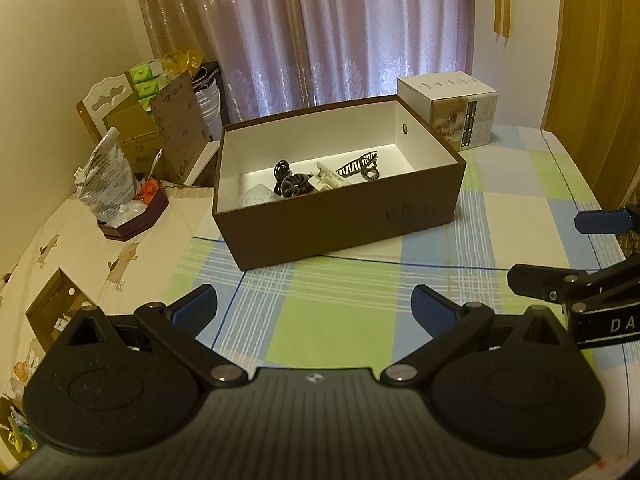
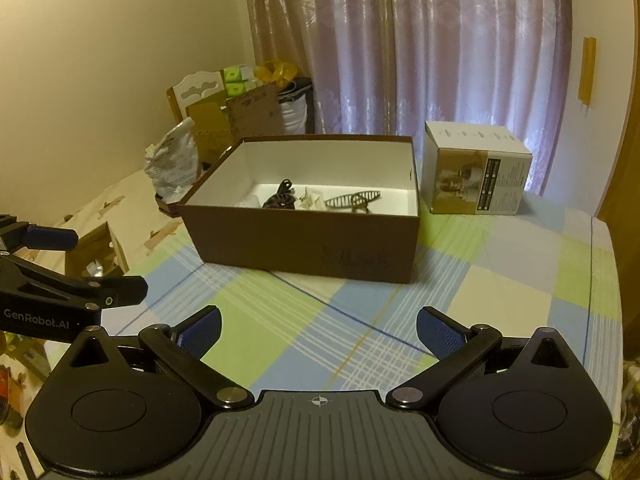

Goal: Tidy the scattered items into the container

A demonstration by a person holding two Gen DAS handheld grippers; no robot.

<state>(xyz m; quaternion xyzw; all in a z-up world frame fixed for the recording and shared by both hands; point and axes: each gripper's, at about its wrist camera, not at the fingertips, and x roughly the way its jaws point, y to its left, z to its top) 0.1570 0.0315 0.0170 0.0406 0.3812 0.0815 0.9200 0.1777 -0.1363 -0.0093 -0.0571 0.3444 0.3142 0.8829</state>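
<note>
**Both grippers spread and empty, box loaded at the far end of the table**

And here we are over the checked tablecloth (image 1: 340, 320), green, blue and cream squares. The left gripper (image 1: 314, 304) hangs above the near part of the table, its blue-padded fingers (image 1: 196, 306) set wide apart, nothing between them. Same story on the other side: the right gripper (image 2: 319, 330) has its fingers (image 2: 438, 332) spread wide, nothing held. Each one peeks into the other's view, the right at the right edge of the left camera, the left at the left edge of the right camera.

Straight ahead, toward the far edge of the table, sits the brown box (image 2: 304, 246), lid off, white inside. Down on its floor, bunched together: a black cable (image 1: 281, 170), a dark scrunchie (image 1: 295, 186) just beside it, a white clip (image 1: 326, 178), and a striped hair claw (image 1: 358, 166) lying toward the right. Something pale sits at the left of the pile, too blurred to name.

Just beyond the box's right far corner stands a white carton (image 2: 476, 174), upright, near the table's far right corner. Off the left edge, a crinkled foil bag (image 1: 106, 180) leans in a purple tray (image 1: 136, 222). Pink curtains (image 2: 440, 48) hang behind it all.
</note>
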